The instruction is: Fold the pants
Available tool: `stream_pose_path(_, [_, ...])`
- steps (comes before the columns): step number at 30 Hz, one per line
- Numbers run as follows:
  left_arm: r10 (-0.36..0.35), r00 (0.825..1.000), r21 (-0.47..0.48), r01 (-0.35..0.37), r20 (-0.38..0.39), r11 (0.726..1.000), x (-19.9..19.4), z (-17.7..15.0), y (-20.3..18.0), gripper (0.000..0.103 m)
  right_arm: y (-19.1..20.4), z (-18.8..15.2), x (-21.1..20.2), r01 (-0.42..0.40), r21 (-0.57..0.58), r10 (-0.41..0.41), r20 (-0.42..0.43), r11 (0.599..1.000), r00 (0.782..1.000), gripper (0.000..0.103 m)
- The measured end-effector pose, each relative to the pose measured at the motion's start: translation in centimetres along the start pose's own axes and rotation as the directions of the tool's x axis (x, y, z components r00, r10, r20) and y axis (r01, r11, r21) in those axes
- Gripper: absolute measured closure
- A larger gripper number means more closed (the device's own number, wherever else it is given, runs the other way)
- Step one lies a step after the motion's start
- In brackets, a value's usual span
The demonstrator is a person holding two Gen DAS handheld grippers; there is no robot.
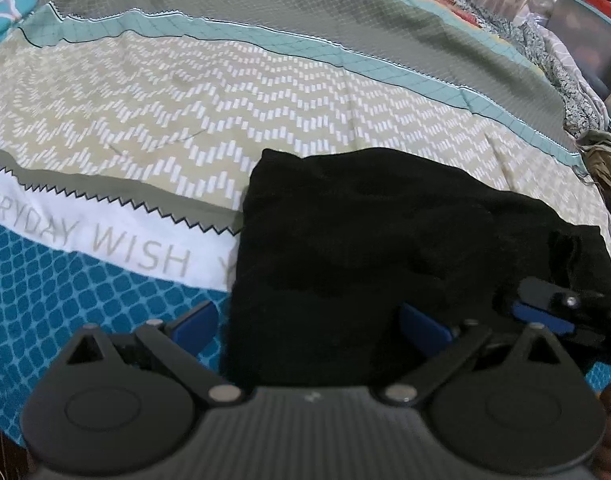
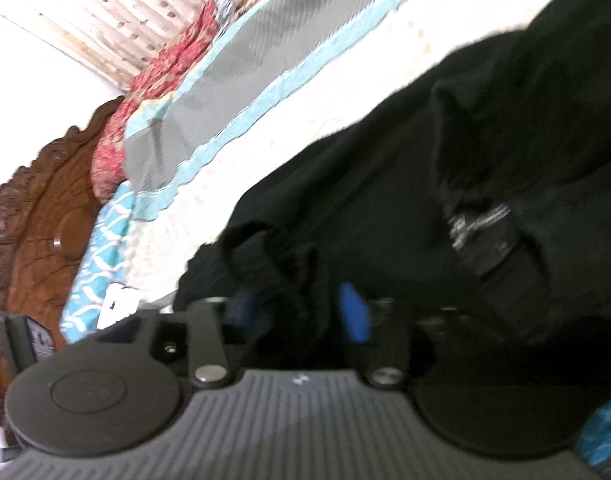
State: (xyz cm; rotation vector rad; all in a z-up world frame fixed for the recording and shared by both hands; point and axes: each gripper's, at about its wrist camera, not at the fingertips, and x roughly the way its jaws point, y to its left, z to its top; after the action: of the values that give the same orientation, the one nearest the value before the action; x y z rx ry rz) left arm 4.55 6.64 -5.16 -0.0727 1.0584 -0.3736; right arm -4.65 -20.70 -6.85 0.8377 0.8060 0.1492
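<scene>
Here one pair of black pants (image 1: 365, 248) lies folded on the bed (image 1: 145, 128), over its patterned sheet near the closer edge. The left gripper (image 1: 311, 322) has its jaws wide apart astride the pants' near edge. The right gripper (image 2: 301, 312) has its jaws partly apart, bunched cloth between them. A rumpled clothes pile (image 1: 601, 168) crowds the right; broad open sheet lies to the left.

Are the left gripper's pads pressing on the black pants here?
Apart. Left wrist view: the left gripper stands open, its blue pads spread wide over the black pants.
</scene>
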Motion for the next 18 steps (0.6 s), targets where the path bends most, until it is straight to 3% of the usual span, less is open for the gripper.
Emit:
stream_pose_path(5, [-0.014,1.000,0.002,0.014,0.003,1.000,0.9,0.4,0.0,0.001,-0.2,0.1,0.4,0.003,-0.003,-0.003,-0.011,1.000,1.000,0.047])
stream_pose_path(6, [-0.013,1.000,0.001,0.013,0.010,1.000,1.0,0.5,-0.1,0.006,-0.1,0.0,0.8,-0.002,-0.008,0.002,-0.027,1.000,1.000,0.047])
stream_pose_path(7, [-0.029,0.999,0.004,0.029,0.018,1.000,1.0,0.5,-0.2,0.024,0.1,-0.3,1.2,-0.011,-0.020,0.010,-0.046,1.000,0.999,0.047])
stream_pose_path(8, [-0.046,0.999,0.005,0.046,0.014,0.999,1.0,0.6,-0.2,0.033,0.5,-0.5,1.6,-0.015,-0.034,0.013,-0.063,0.999,0.998,0.047])
stream_pose_path(10, [-0.035,0.999,0.002,0.035,0.022,0.999,1.0,0.9,-0.4,0.067,1.3,-1.0,2.7,0.003,-0.082,-0.012,-0.103,0.997,0.995,0.047])
stream_pose_path(12, [-0.034,0.999,0.003,0.034,0.032,0.999,0.8,1.1,-0.4,0.084,1.9,-1.2,3.3,0.037,-0.129,-0.050,-0.095,0.991,0.994,0.049])
stream_pose_path(15, [-0.100,0.991,-0.029,0.103,0.092,0.994,-1.1,2.0,0.4,0.089,2.9,-1.0,3.2,0.062,-0.169,-0.074,-0.070,0.984,0.995,0.058])
stream_pose_path(18, [-0.187,0.963,-0.049,0.200,0.195,0.979,-4.3,3.5,1.0,0.091,4.9,-1.0,2.7,0.022,-0.242,-0.032,-0.035,0.970,0.999,0.074])
